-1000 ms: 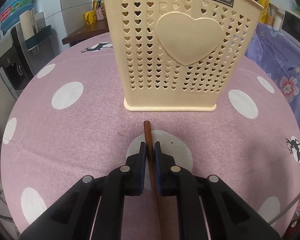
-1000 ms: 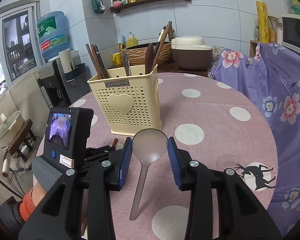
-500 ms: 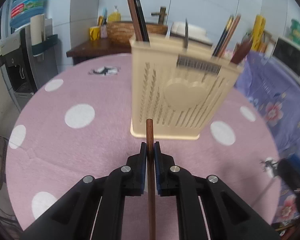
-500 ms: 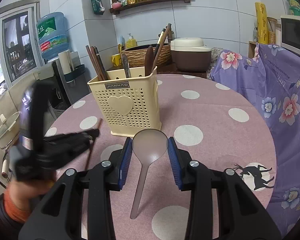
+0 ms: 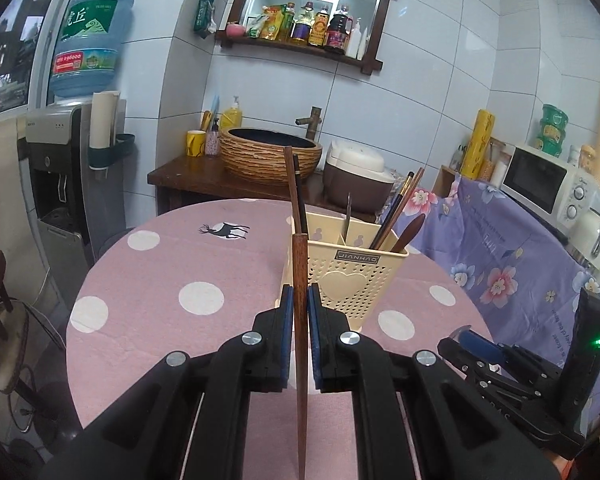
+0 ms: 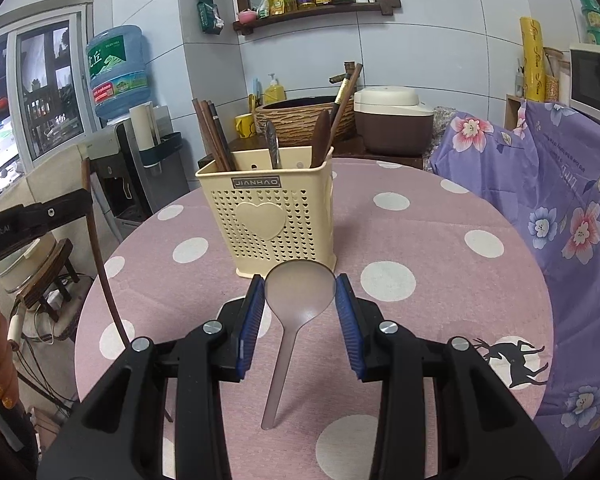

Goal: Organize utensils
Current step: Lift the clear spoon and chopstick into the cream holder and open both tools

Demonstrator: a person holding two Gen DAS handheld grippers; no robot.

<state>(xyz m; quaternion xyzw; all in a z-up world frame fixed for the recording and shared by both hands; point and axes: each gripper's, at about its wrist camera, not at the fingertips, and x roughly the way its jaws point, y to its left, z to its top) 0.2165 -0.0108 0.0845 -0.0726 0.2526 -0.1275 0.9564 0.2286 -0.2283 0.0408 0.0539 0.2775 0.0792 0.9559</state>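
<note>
Though unseen leftward, spoon [image 6: 298,300] in right gripper [image 6: 300,308]

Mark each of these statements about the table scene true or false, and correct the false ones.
1. The left gripper has its jaws shut on a wooden chopstick. True.
2. The translucent spoon is already standing in the cream holder. False: it sits between the right gripper's jaws, in front of the holder.
3. The holder is empty. False: chopsticks, a dark wooden spoon and a metal utensil stand in it.
4. The holder's front bears a raised heart. True.
5. The tablecloth is plain blue. False: it is pink with white dots and deer prints.
</note>
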